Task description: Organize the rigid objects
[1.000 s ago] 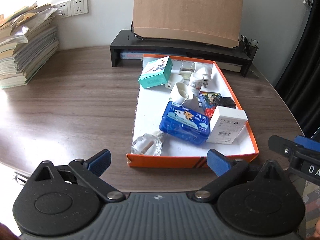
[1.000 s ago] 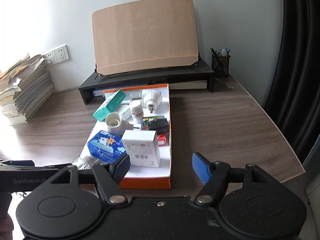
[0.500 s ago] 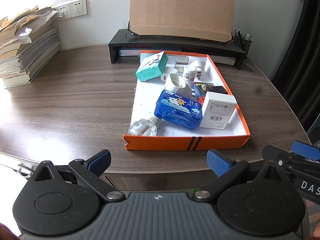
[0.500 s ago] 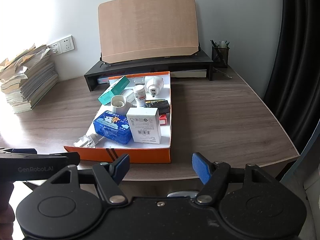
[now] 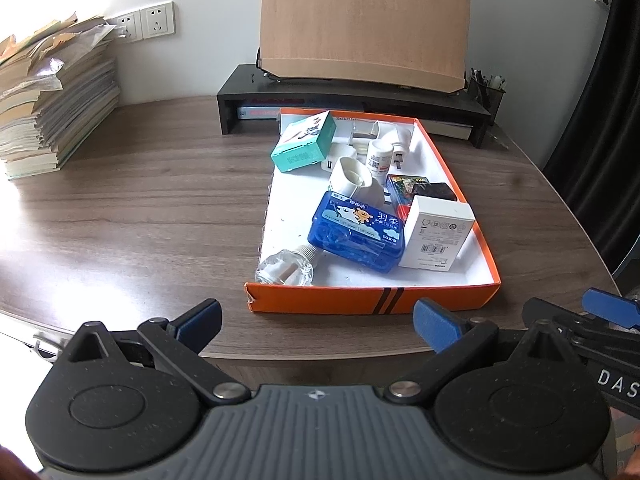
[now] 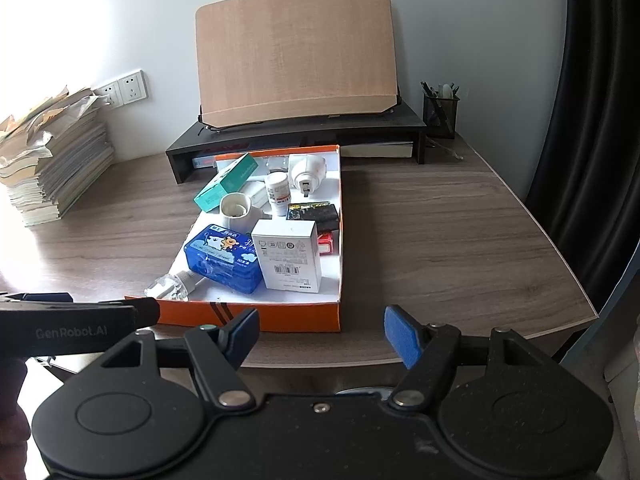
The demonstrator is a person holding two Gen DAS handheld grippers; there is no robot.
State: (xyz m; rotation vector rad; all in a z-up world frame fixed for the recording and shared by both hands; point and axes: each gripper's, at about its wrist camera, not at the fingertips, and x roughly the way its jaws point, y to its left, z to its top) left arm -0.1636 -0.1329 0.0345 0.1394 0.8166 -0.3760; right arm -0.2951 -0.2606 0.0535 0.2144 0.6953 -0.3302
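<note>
While both grippers hang at the near edge of the desk (image 5: 160, 208), everything the task could concern sits gathered inside an orange box lid (image 5: 372, 300) with a white floor. Taking the lid as a clock seen from the left wrist view, a teal carton (image 5: 304, 142) leans over the rim at about eleven o'clock, a white plug adapter (image 5: 400, 140) and a small white bottle (image 5: 379, 158) lie toward twelve, a white socket fitting (image 5: 354, 178) is near the centre, a blue plastic case (image 5: 356, 234) and a white carton (image 5: 438, 232) fill the near half, a dark printed packet (image 5: 420, 188) sits at about three, and a clear glass knob (image 5: 286, 270) rests at seven against the near wall. The left gripper (image 5: 316, 320) is spread wide and holds nothing; the right gripper (image 6: 320, 332) is likewise released and empty. Both are well short of the lid. Judging the step is hard: the objects lie in the lid, yet jumbled and overlapping, which would fit either a collection finished and the tools drawn away, or a heap waiting to be sorted further. Any further move would call for picking one object cleanly from its neighbours, since several touch.
</note>
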